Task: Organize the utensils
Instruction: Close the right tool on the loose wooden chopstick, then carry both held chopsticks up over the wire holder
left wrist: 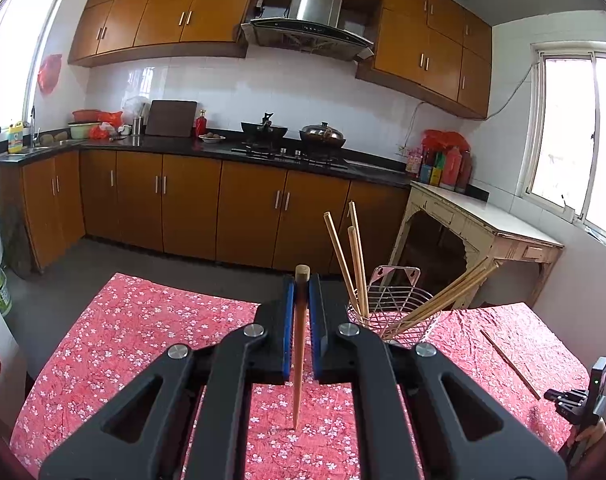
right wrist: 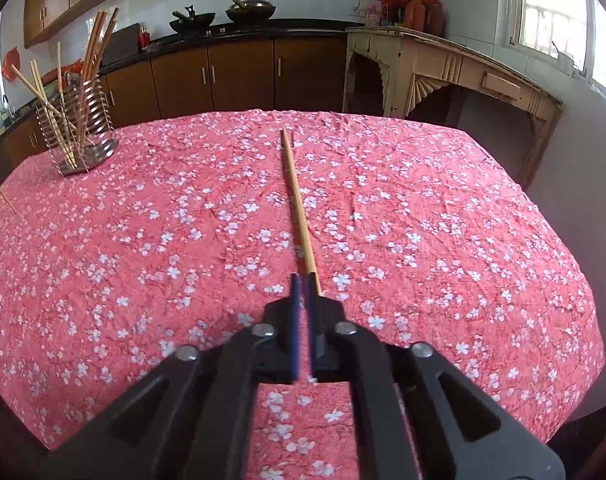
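On counter: left claw clamps one chopstick, upright, tip on cloth. Right claw narrow, over near end of flat chopstick. Wire holder right of left claw, holding chopsticks.

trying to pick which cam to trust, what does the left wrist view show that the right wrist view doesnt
Only the left wrist view: the left claw shut on a chopstick held upright, tip down at the red floral tablecloth, plus the range hood and the sink corner.

Only the right wrist view: the right claw, jaws nearly closed with nothing between them, just above the near end of the loose chopstick on the cloth.

Both: the wire holder full of chopsticks, that loose chopstick, the cloth, the stove pots and the cream side table.
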Demonstrator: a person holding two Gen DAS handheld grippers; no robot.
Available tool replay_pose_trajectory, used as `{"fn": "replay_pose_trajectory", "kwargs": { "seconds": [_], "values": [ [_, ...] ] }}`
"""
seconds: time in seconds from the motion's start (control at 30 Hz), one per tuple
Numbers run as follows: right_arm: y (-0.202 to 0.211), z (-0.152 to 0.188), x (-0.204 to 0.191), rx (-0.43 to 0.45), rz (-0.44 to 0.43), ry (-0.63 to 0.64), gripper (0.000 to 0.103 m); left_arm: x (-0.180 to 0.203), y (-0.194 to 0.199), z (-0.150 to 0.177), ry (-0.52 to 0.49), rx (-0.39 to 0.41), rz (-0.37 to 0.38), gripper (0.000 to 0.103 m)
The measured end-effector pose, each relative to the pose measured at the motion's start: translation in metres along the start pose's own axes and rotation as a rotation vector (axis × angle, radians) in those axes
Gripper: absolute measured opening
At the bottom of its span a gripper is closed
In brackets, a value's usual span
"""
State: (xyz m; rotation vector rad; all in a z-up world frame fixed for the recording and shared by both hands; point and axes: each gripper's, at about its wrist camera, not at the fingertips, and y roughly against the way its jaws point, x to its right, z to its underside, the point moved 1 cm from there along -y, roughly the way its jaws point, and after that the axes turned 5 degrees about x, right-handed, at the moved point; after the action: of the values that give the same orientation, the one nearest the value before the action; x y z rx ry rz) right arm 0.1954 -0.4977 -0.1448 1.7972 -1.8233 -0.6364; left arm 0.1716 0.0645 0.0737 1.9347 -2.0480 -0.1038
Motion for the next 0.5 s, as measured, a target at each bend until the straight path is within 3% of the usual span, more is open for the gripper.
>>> {"fn": "replay_pose_trajectory", "kwargs": {
  "seconds": [0.03, 0.23, 0.33, 0.5],
  "values": [
    [-0.003, 0.001, 0.001, -0.007, -0.001, -0.008, 0.037, 0.0, 0.0, 0.0, 0.0, 0.0, 0.001, 0.007],
    [-0.019, 0.006, 0.005, -0.046, 0.003, -0.024, 0.034, 0.001, 0.001, 0.0, -0.004, 0.0, 0.002, 0.007],
    [-0.019, 0.006, 0.008, -0.044, -0.013, -0.051, 0.01, 0.002, 0.001, 0.001, -0.002, 0.0, 0.001, 0.007],
    [-0.014, 0.004, 0.0, -0.025, -0.003, -0.027, 0.007, 0.002, 0.002, 0.001, 0.001, 0.0, 0.002, 0.007]
  ]
}}
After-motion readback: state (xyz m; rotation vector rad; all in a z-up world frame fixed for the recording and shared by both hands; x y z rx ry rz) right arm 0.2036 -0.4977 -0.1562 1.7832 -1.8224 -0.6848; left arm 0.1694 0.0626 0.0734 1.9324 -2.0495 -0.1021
